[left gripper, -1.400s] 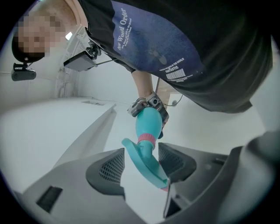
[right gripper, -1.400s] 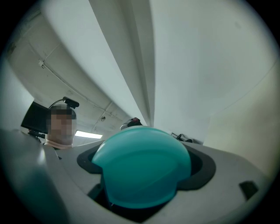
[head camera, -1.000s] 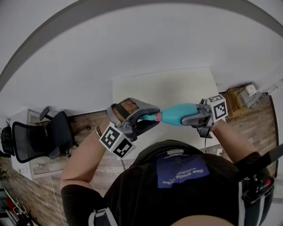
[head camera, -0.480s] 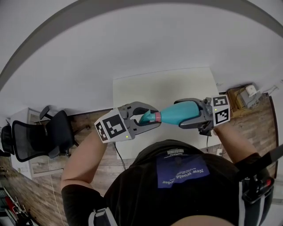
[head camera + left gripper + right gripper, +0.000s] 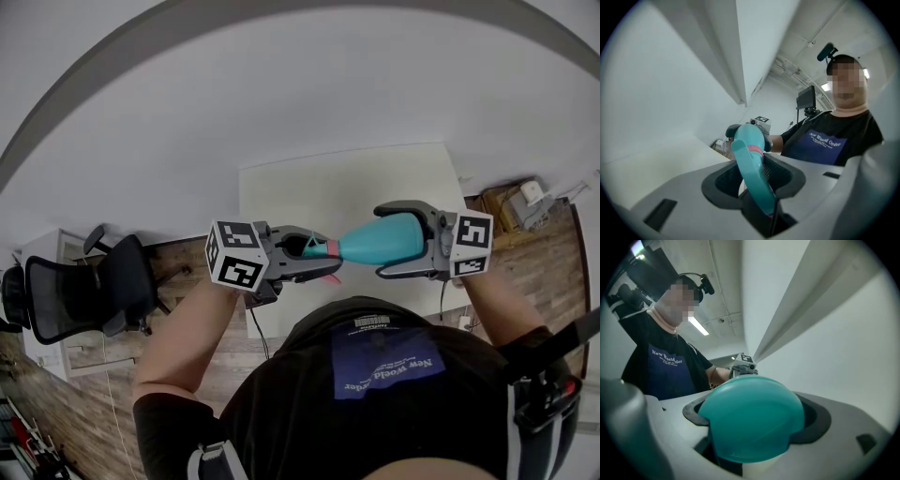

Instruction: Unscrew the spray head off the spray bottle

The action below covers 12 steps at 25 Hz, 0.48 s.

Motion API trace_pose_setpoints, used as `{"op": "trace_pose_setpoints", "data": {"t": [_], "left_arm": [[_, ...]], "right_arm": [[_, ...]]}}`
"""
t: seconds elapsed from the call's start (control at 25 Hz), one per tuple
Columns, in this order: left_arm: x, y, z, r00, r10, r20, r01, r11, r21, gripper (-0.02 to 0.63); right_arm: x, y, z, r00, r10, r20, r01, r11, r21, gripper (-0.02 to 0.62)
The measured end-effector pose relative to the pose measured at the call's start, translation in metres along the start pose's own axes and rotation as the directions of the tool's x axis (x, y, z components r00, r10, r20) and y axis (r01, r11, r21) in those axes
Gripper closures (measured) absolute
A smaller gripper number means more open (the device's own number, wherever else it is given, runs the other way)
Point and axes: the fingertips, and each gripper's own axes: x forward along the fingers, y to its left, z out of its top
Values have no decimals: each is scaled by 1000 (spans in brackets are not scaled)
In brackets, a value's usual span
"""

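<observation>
Spray head [image 5: 752, 173] pinched in left gripper [image 5: 319, 260] jaws, rolled since earlier; right gripper [image 5: 382, 241] jaws clamp spray bottle [image 5: 398, 238].

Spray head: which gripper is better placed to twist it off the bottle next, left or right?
Left. The left gripper is closed on the spray head. The right gripper clamps the bottle body, held level in the air, so it likely serves better as the brace.
</observation>
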Motion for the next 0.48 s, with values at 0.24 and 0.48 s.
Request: {"op": "trace_pose_setpoints", "data": {"t": [0.24,0.48], "left_arm": [[1,-2,-4,994,-73,76,86,981,-176,463],[4,-7,-10,982,-123,143,161,941,-297,463]], "right_arm": [[0,8,4,999,-4,-49,-5,984,-176,143],[1,22,7,995,-3,-100,-31,941,-336,143]]}}
